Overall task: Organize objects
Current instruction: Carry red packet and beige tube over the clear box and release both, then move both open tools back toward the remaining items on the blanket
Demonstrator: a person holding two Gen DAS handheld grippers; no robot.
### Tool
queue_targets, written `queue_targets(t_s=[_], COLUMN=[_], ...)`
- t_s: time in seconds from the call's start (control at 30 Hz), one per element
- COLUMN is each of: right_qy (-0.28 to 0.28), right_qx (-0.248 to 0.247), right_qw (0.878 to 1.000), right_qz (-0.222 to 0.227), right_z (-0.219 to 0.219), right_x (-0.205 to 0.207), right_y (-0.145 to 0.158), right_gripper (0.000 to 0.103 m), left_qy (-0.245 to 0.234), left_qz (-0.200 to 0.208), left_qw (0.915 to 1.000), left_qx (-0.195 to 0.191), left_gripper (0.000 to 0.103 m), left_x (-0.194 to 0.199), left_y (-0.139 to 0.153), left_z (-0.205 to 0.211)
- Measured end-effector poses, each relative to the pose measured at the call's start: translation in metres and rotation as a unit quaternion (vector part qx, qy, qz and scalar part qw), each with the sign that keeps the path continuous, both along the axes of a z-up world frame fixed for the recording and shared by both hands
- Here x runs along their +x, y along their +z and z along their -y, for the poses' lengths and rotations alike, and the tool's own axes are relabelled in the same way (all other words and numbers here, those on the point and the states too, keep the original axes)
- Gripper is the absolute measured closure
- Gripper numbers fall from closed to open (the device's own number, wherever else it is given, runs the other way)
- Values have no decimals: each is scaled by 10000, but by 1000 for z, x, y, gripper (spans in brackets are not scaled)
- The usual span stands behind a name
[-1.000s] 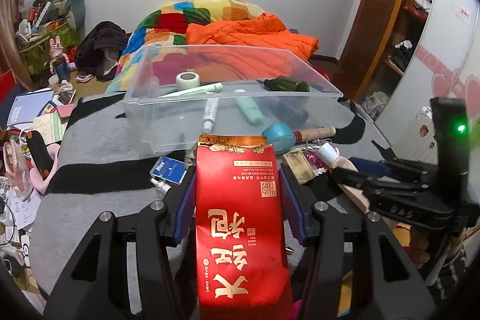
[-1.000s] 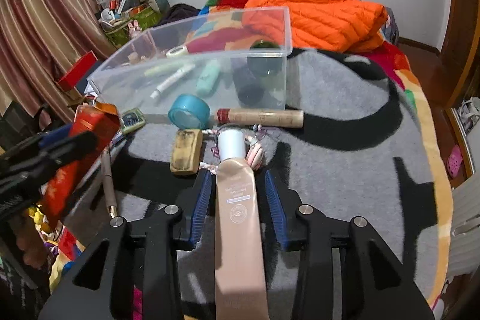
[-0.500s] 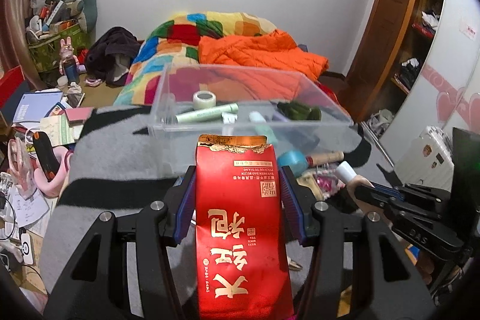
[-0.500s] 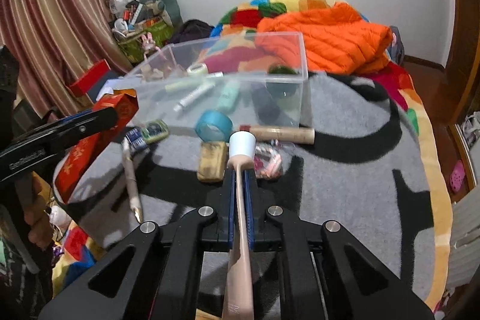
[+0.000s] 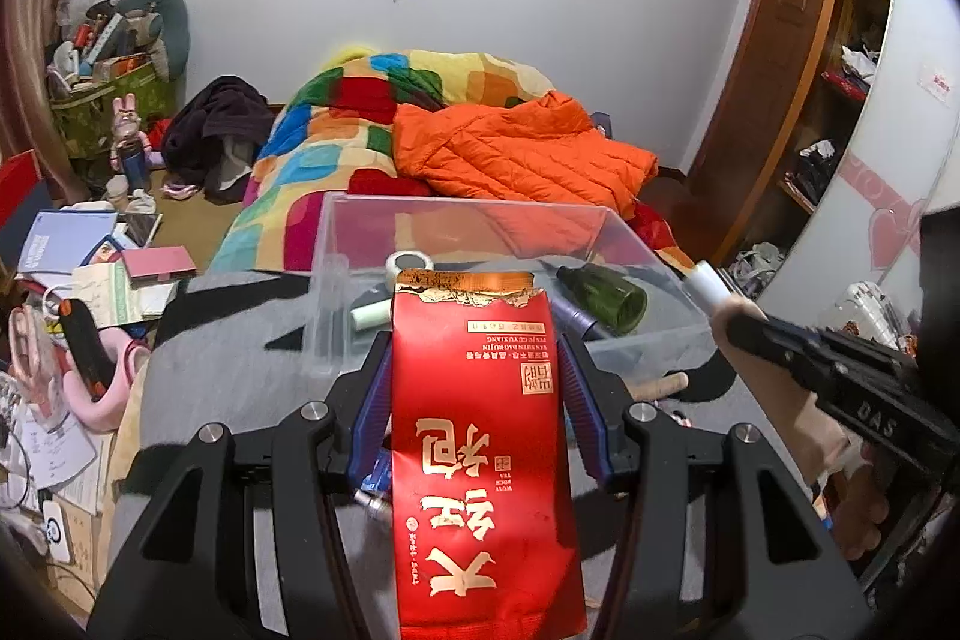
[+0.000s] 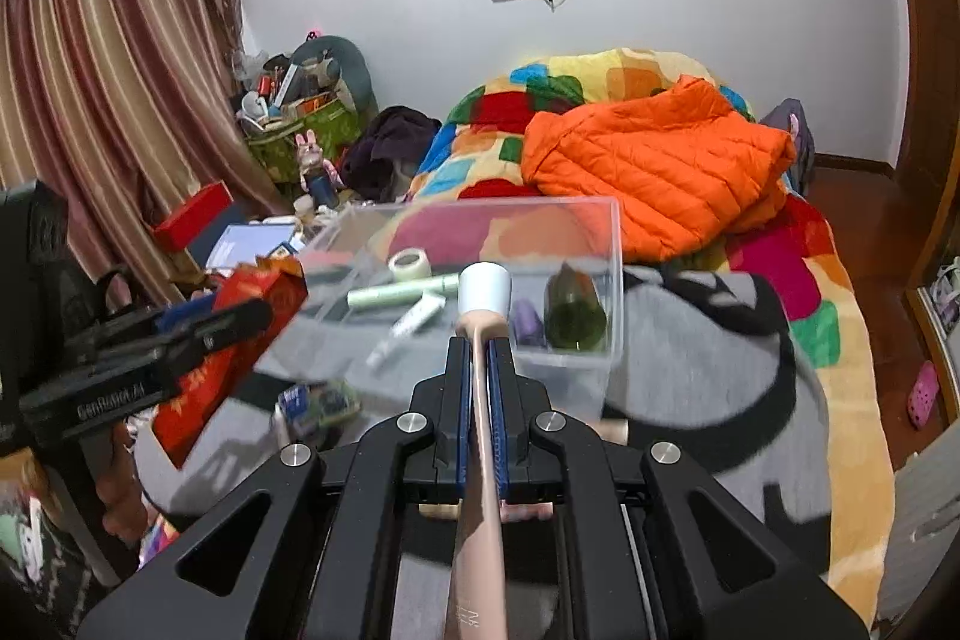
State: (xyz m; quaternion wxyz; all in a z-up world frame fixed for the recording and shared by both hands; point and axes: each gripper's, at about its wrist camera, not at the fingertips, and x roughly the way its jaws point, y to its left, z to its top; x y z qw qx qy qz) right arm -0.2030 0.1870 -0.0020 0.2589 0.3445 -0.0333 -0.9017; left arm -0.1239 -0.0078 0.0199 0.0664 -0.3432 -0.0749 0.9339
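A: On the grey blanket (image 5: 240,358), clear plastic bin (image 5: 336,244) sits mid-bed, orange down jacket (image 5: 522,148) behind it. What's each gripper doing?

B: Left gripper (image 5: 474,388): blue pads clamped on both sides of a red tea packet (image 5: 480,460), gold lettering, torn top edge pointing toward the bin. Packet is off the bed, in front of the bin's near wall.

A: Right?

B: Right gripper (image 6: 480,370): jaws pinched tight on a beige cosmetic tube (image 6: 480,436), flattened between the pads. White cap (image 6: 485,287) sticks out ahead, in line with the bin. Tube is lifted clear of the blanket.

A: Bin contents?

B: Green glass bottle (image 6: 573,310) on its side by the right wall, purple item (image 6: 528,322) just beside it, tape roll (image 6: 409,263) toward the back, pale green tube (image 6: 396,293), white tube (image 6: 408,325).

A: Left on the bed?

B: Small items near the bin's front, blurred; can't identify them.
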Motion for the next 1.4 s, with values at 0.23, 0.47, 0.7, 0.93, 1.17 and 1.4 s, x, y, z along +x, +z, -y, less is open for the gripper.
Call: queue_targets(t_s=[0.23,0.47,0.7,0.93,1.17,1.4], right_qy=[194,327,407,507,501,383], right_qx=[-20,201,335,621,612,554], right_qw=[9993,9978,9965,9948,9962,9977], right_qz=[312,549,648,625,373,51], right_z=[13,30,43,49,36,18], right_x=[-41,-70,-85,-82,-58,-26], right_y=[-7,-22,-24,-23,-9,5], right_gripper=[97,97,97,95,91,70], left_qy=[-429,-579,-635,-552,-421,-211], left_qz=[426,716,907,832,473,153], left_qw=[9981,9953,9938,9948,9973,9973], left_qx=[-96,-286,-73,-201,-371,-685], left_gripper=[50,50,50,50,49,38], left_x=[-34,-60,-84,-85,-61,-22], left_y=[-9,-20,-24,-21,-5,0], left_z=[-11,-18,-18,-16,-11,-10])
